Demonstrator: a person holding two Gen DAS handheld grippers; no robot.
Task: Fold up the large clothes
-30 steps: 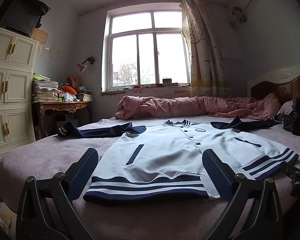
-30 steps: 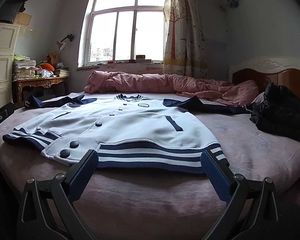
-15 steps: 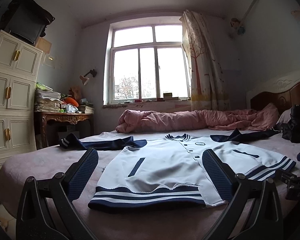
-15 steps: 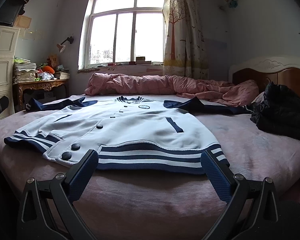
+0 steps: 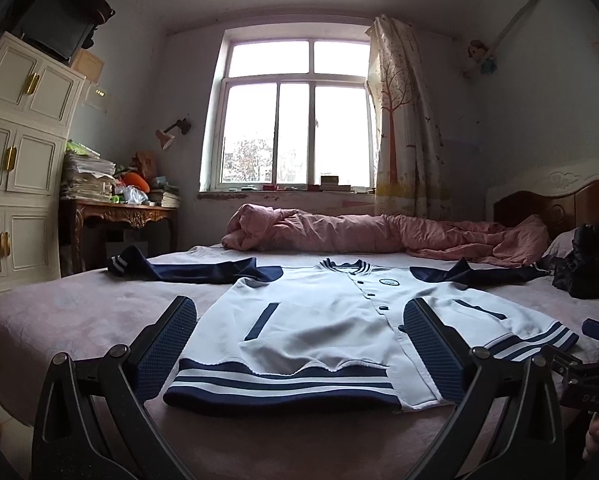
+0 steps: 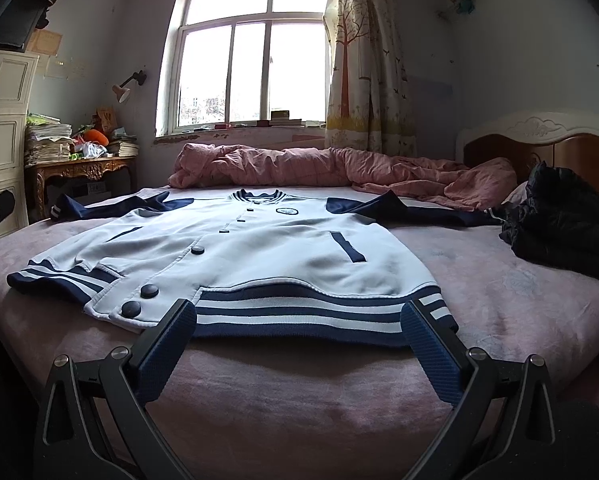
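A white jacket (image 5: 319,320) with navy sleeves and a navy-and-white striped hem lies spread flat, front up, on the bed (image 5: 79,312). Its collar points toward the far edge of the bed and its hem lies along the near edge. Both sleeves stretch out sideways toward the left and right edges.

The left claw (image 5: 301,344) hovers at the near edge, fingers wide apart and holding nothing, framing the left half of the hem. The right claw (image 6: 299,342) also hovers at the near edge, fingers spread wide and empty, framing the right half of the hem. Neither claw touches the cloth.

A rumpled pink quilt (image 6: 339,168) runs along the far edge of the bed, beyond the collar. A black garment (image 6: 563,220) is heaped near the right edge, just past the right sleeve's end and in front of the headboard (image 6: 539,140). Behind the bed stand a window (image 5: 295,112) with a patterned curtain (image 5: 403,120), a carved table (image 5: 115,216) stacked with papers, and a cream cabinet (image 5: 15,152).
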